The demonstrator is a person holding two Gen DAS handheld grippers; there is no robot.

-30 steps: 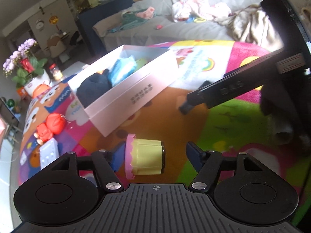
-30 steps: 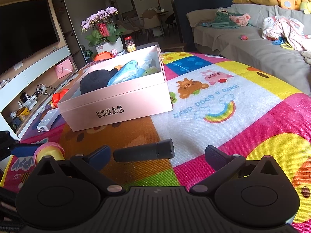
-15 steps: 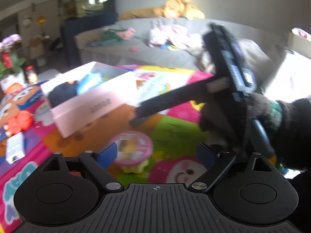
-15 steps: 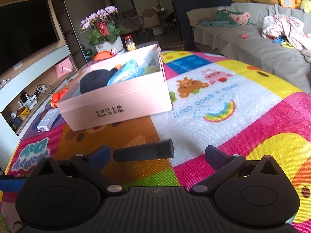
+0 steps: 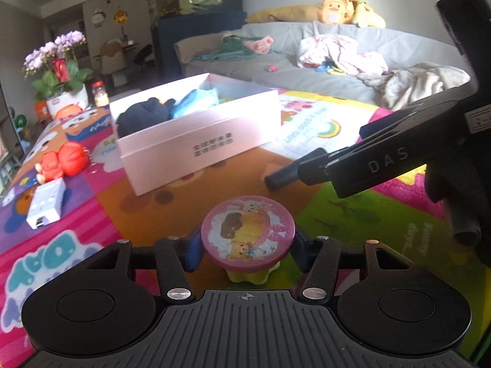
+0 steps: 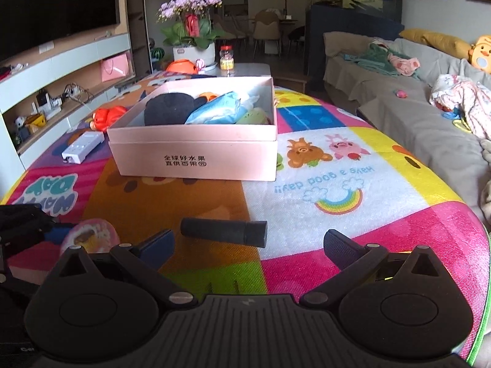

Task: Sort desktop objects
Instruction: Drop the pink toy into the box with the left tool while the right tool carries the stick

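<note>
Toy cup now upright in my left tongs (image 5: 245, 253)
They are closing on the pink-lidded toy cup (image 5: 248, 233), earlier sideways; right tongs (image 6: 249, 245) stay apart above the black cylinder (image 6: 223, 231).

A potted orchid (image 6: 190, 15) with purple blooms stands past the play mat's (image 6: 353, 159) far edge, a small jar (image 6: 227, 57) beside it. A grey sofa (image 6: 414, 122) along the mat's right edge carries crumpled clothes (image 6: 460, 104) and, probably, a duck plush (image 5: 334, 9).
</note>
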